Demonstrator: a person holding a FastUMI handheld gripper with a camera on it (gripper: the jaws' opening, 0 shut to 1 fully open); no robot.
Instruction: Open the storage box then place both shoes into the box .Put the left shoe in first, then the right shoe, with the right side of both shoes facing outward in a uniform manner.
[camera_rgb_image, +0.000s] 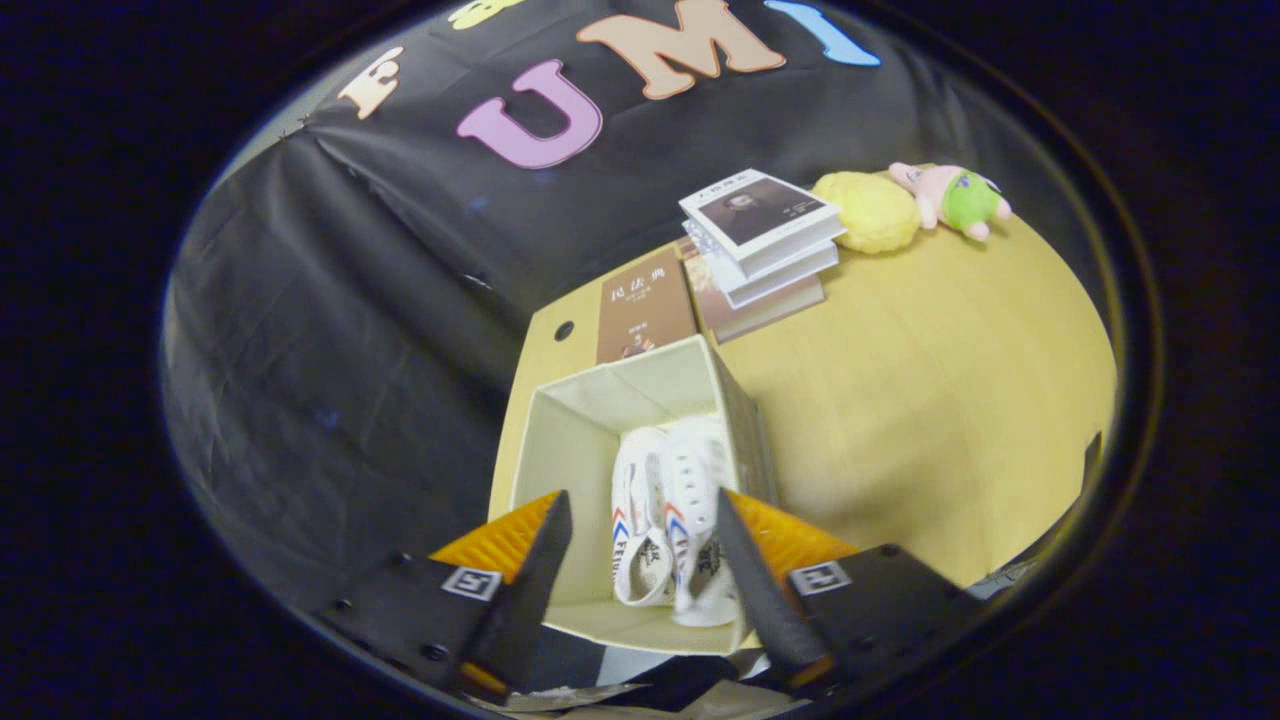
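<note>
An open cream storage box (570, 440) stands on the wooden table, just below and ahead of my fingers. Two white shoes with red and blue stripes lie side by side inside it, against the box's right wall: one shoe (638, 520) on the left, the other shoe (700, 520) on the right. My gripper (640, 530) hovers above the box, open, with nothing between its fingers. The shoes show through the gap between the fingers.
A stack of books (765, 245) and a brown book (645, 305) lie beyond the box. A yellow plush (870, 210) and a pink and green plush toy (950, 198) sit at the far end of the table (920, 400). Black cloth hangs left of the table.
</note>
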